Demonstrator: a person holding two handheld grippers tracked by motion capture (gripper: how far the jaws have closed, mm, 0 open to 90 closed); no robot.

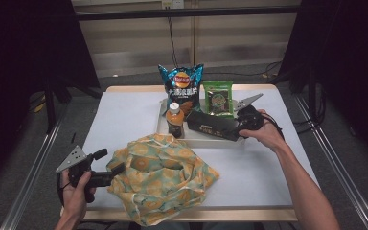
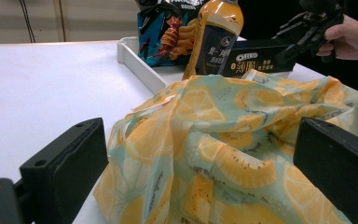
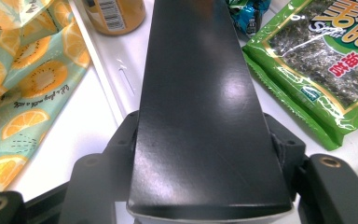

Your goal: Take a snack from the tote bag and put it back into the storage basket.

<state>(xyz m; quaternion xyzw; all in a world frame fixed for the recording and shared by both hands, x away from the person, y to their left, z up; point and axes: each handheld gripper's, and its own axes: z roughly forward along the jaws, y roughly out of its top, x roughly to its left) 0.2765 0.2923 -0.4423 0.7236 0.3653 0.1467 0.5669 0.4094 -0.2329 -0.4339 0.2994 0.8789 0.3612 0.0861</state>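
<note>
Step in hand: the right gripper (image 1: 235, 128) has its jaws set against both long sides of a long black cardboard box (image 1: 212, 124) and grips it at one end; judging by the layout, the box is being taken from the shallow white plastic tray (image 1: 206, 141) for packing into the bag.
Box, place: it lies along the tray's near edge, just right of the bottle, still touching the tray as far as can be told.
Left gripper (image 1: 111, 173): jaws wide apart at the left side of the crumpled pale-green cloth bag printed with orange and kiwi slices (image 1: 163, 179); in the left gripper view cloth bulges between the jaws, not pinched.
Bag, place: on the table just in front of the tray, toward the person.
Next move: likely lift the box clear of the tray's rim; the bag lies collapsed, so the left gripper would need to catch an edge and open its mouth.
Writing, box: gold characters and a small oval logo, too small to read.
Writing, blue crisp packet (image 1: 182, 88): Lay's logo, white Chinese characters.
Writing, orange-capped amber drink bottle (image 1: 174, 120): dark label, Chinese text, unreadable.
Writing, green seaweed snack packet (image 3: 326, 60): large Chinese characters.
</note>
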